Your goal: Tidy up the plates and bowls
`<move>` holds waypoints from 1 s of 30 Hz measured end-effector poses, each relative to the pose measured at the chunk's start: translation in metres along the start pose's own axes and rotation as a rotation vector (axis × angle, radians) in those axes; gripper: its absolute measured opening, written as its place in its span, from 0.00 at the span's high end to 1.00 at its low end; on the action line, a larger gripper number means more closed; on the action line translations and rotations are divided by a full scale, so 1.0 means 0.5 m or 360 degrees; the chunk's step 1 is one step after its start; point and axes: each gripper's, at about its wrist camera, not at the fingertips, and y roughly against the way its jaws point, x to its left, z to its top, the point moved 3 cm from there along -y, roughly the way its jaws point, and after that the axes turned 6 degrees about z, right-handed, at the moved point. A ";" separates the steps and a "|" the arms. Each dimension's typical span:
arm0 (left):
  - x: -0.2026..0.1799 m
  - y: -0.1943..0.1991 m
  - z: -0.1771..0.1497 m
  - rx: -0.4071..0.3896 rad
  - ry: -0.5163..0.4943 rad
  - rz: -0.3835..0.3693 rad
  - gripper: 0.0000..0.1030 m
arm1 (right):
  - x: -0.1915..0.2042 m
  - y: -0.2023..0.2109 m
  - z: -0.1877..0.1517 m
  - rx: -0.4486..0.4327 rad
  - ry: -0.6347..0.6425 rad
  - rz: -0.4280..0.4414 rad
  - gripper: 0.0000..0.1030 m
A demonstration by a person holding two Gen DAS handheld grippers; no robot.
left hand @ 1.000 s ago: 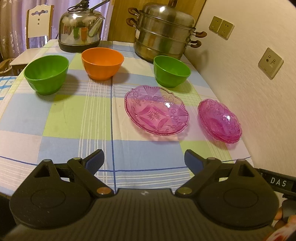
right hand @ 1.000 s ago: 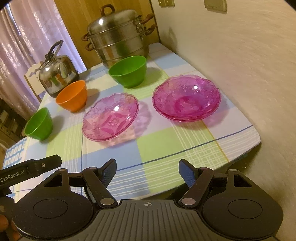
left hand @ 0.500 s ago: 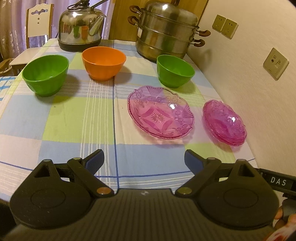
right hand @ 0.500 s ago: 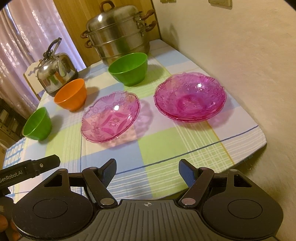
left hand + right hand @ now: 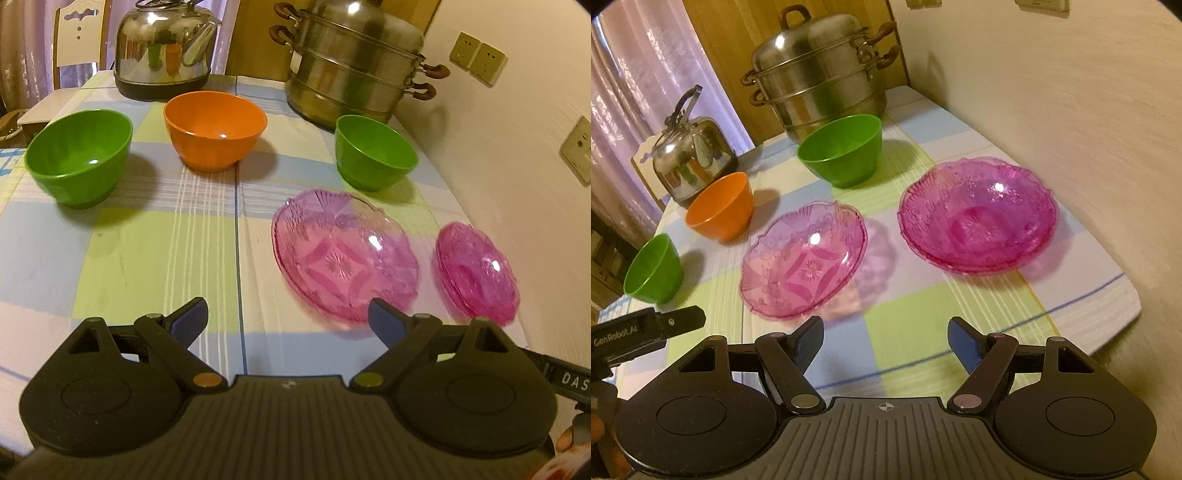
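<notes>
Vs. 1 s earlier: both grippers are seen closer to the tabletop items; in the left wrist view the bowls and dishes appear larger and lower in frame, and the far kettle is now cut off at the top edge. Same trend in the right wrist view: the pink dishes are nearer the fingers. No item on the cloth is seen displaced. Jaw spacing unchanged on both.

Left gripper (image 5: 288,319): fingers spread wide, nothing between them, held above the checked pastel tablecloth (image 5: 155,258). Its right blue pad overlaps, in view, the near rim of the pale pink pressed-glass dish w/ star pattern (image 5: 343,254); contact cannot be told.

Right gripper (image 5: 885,341): fingers apart, nothing held, over the cloth's near edge.

Task items:
- Pale pink dish: upright, approx. centre-right of table.
- Deeper magenta glass dishes, stacked (image 5: 977,214): just beside the wall, apart from the pale dish. At least 2 rims seen; exact count cannot be told.
- Green plastic bowl, left (image 5: 79,155); orange plastic bowl (image 5: 216,129); green plastic bowl, right (image 5: 375,151): all upright, separate, in a loose row behind the dishes.

Behind the row: stainless kettle (image 5: 162,48), tiered steel steamer pot (image 5: 351,62).
</notes>
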 end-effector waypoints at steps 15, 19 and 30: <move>0.011 -0.134 0.054 -0.0014 -0.0099 -0.0022 0.21 | 0.005 -0.129 0.062 0.0006 -0.0029 0.0054 0.29; 0.017 -0.166 0.069 -0.0014 -0.0086 -0.0037 0.32 | 0.012 -0.160 0.069 0.0034 -0.0011 0.0058 0.34; 0.013 -0.221 0.086 0.0011 -0.0117 -0.0075 0.59 | 0.011 -0.228 0.083 0.0075 -0.0002 0.0032 0.50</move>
